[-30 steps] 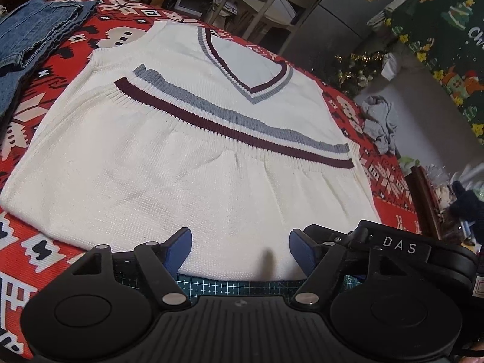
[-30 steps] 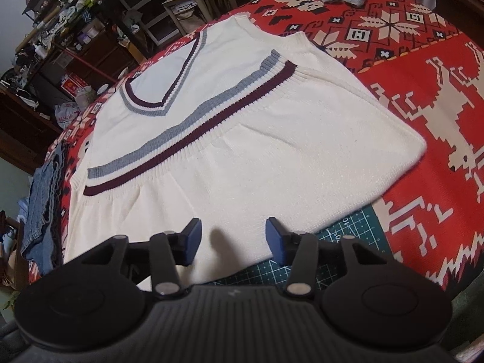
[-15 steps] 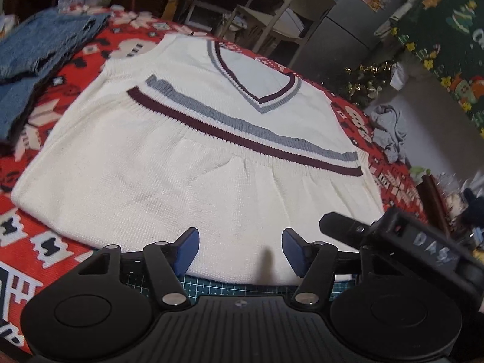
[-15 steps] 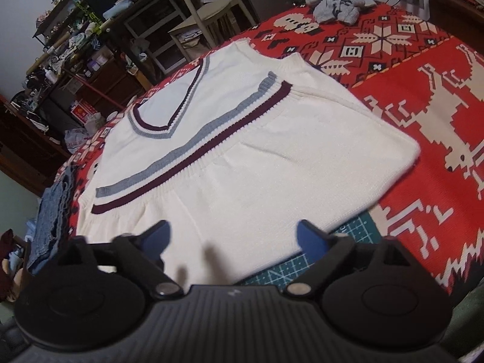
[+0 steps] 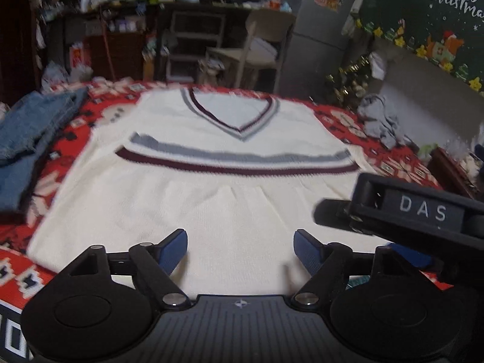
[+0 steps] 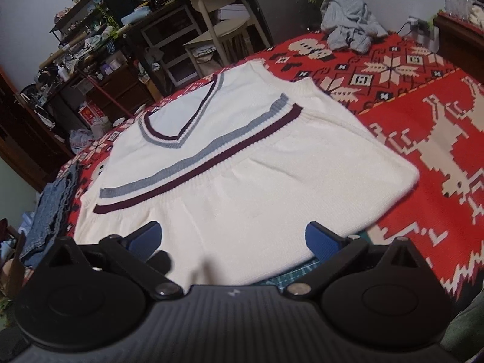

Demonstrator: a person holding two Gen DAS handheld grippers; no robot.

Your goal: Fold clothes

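Note:
A white knit vest point(image 5: 217, 211) with a V-neck and grey and maroon stripes lies flat on the red patterned cloth point(image 6: 423, 115), its lower part folded up over the chest. My left gripper point(image 5: 240, 243) hovers over the vest's near edge; its jaws are opening and the pads grip nothing. My right gripper point(image 6: 234, 237) stands wide open over the same near edge of the vest point(image 6: 257, 175), also with nothing gripped. Its black housing marked DAS point(image 5: 423, 211) shows at the right of the left wrist view.
Folded blue jeans point(image 5: 30, 133) lie on the cloth left of the vest. A crumpled grey garment point(image 6: 348, 30) sits at the far right corner. A green cutting mat point(image 6: 290, 275) peeks out under the near edge. A chair point(image 6: 217, 9) and cluttered shelves stand beyond the table.
The right jaws have spread from half open to wide. The left jaws narrowed a little, then widened, and the left view rolled level and tipped up. The vest has not moved.

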